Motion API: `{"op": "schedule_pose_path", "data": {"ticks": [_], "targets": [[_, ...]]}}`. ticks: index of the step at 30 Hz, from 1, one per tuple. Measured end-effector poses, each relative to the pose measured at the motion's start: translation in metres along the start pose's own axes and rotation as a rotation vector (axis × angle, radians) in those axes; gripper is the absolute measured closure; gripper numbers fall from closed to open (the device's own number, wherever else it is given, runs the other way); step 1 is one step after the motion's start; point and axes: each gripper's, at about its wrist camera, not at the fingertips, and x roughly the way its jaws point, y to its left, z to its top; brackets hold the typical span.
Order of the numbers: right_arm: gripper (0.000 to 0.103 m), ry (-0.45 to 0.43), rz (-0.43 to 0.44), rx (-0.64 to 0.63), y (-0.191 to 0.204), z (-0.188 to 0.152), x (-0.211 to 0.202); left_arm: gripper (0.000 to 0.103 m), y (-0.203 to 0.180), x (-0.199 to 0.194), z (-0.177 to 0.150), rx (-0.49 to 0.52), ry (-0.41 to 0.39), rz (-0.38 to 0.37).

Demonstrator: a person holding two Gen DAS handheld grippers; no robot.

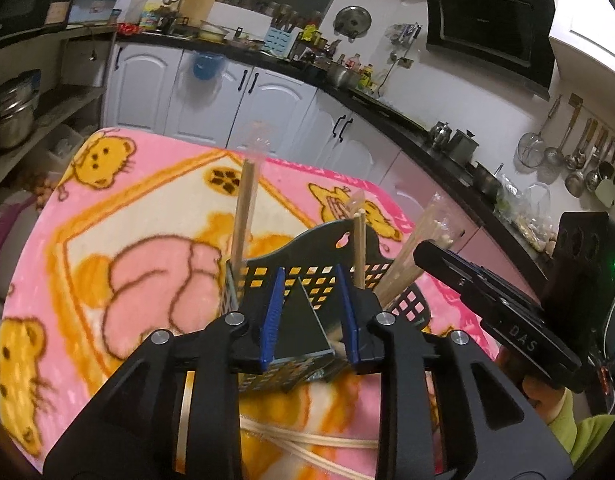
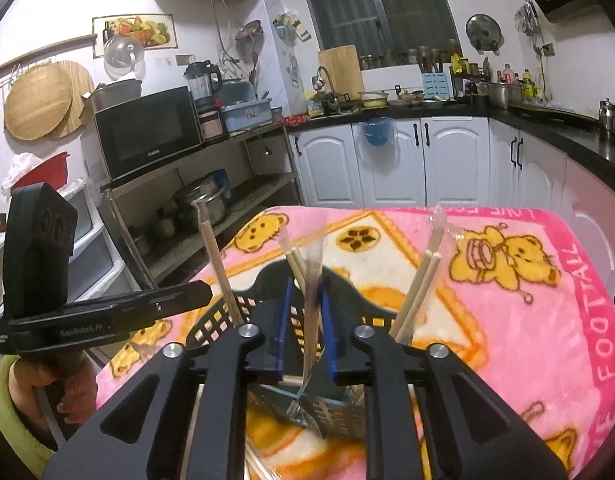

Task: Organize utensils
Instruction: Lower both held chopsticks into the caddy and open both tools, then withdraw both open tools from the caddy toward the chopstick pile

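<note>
Two grippers hung over the black holder (image 2: 339,280) mid-table: right gripper (image 2: 307,332) jaws slightly parted around wrapped chopsticks (image 2: 311,320), left gripper (image 1: 311,316) parted, empty. Dropping step; next, loose pairs at the near edge.

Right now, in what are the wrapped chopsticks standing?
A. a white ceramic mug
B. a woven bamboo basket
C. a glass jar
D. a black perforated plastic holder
D: the chopsticks rise out of a black perforated plastic holder with square holes in its wall, which stands on the pink bear blanket.
</note>
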Motion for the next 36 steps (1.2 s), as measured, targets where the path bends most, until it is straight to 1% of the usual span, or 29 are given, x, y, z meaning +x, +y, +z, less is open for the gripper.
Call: {"op": "schedule_pose_path", "data": {"ticks": [4,8,10,14,18,21,23,29,30,33,36], "targets": [[0.082,0.014,-0.001,0.001,-0.001,-0.004,-0.001,0.070,0.002,-0.001,-0.005,-0.006,0.003,0.009],[0.080,0.025,-0.003,0.009,-0.002,-0.007,-0.004,0.064,0.005,-0.002,-0.008,-0.018,0.005,0.014],[0.076,0.029,-0.005,0.013,-0.003,-0.009,-0.005,0.058,0.007,-0.003,-0.009,-0.025,0.006,0.020],[0.074,0.030,-0.005,0.012,-0.004,-0.011,-0.008,0.051,0.011,-0.006,-0.012,-0.039,0.000,0.026],[0.069,0.029,-0.004,0.014,-0.004,-0.012,-0.009,0.041,0.012,-0.010,-0.014,-0.045,-0.009,0.036],[0.067,0.028,-0.004,0.014,-0.004,-0.012,-0.009,0.031,0.011,-0.013,-0.015,-0.051,-0.014,0.046],[0.065,0.027,-0.004,0.015,-0.004,-0.013,-0.012,0.028,0.011,-0.014,-0.017,-0.053,-0.013,0.052],[0.059,0.029,-0.005,0.019,-0.004,-0.016,-0.017,0.012,0.011,-0.019,-0.022,-0.048,-0.016,0.086],[0.058,0.028,-0.006,0.020,-0.004,-0.019,-0.020,0.011,0.011,-0.020,-0.023,-0.046,-0.017,0.097],[0.055,0.028,-0.007,0.020,-0.003,-0.023,-0.025,0.011,0.010,-0.022,-0.025,-0.042,-0.014,0.115],[0.051,0.029,-0.008,0.020,-0.003,-0.027,-0.032,0.011,0.010,-0.023,-0.029,-0.042,-0.011,0.129]]}}
